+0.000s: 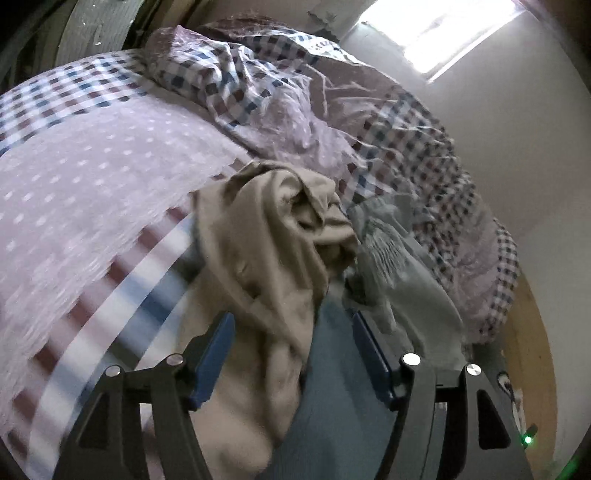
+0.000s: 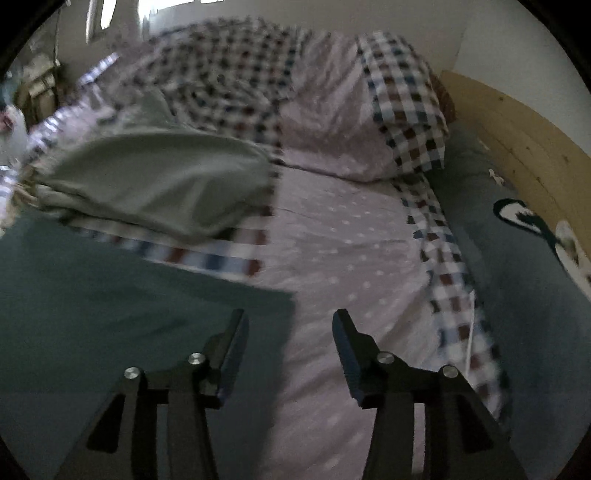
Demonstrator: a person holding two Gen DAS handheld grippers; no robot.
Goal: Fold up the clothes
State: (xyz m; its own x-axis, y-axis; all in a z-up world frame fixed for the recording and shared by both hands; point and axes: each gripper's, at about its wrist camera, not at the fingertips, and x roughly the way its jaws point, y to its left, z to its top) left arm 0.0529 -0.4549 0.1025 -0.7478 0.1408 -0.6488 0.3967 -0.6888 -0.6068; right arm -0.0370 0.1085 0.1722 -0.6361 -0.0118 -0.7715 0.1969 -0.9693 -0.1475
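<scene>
A home bedroom is shown. A bed (image 2: 332, 236) spread with pink dotted and checked bedding is seen ahead of the right claw (image 2: 288, 328), with a matching pillow (image 2: 340, 136) farther ahead and a pale wooden headboard (image 2: 517, 136) to its right. A bright window (image 1: 443, 33) is set in the plain wall beyond the left claw (image 1: 291, 332).

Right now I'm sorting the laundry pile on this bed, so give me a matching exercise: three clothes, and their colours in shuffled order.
Things:
1. crumpled garment in the heap's middle
2. flat cloth under the grippers
3. fringed garment nearest the wall

Colours:
A. blue-teal
B. pale grey-green
C. beige

Pairs: 1-C, 2-A, 3-B
</scene>
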